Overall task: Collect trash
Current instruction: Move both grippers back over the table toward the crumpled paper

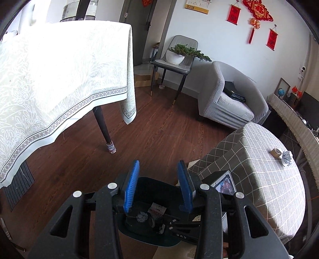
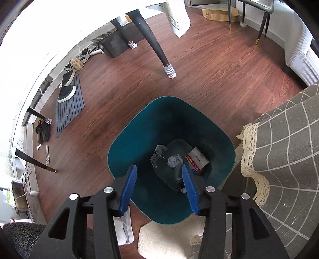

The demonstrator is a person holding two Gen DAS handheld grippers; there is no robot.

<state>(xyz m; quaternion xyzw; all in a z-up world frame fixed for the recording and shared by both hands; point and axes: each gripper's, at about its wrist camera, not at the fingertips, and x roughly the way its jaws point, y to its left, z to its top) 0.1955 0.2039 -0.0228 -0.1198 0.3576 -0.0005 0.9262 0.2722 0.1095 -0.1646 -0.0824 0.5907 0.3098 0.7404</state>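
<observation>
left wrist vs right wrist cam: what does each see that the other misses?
Left wrist only: the checked tabletop with a crumpled paper and a tape roll on it, the armchair, and red wall ornaments.

Right wrist only: the shoes on a striped mat, and the red-and-white box in the bin.

Both: the teal bin holding a grey paper wad, and the sock-capped table leg.

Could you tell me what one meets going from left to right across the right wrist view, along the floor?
Striped doormat → table leg with a sock on its foot → teal trash bin with crumpled paper and a small box inside → lace-edged checked tablecloth.
</observation>
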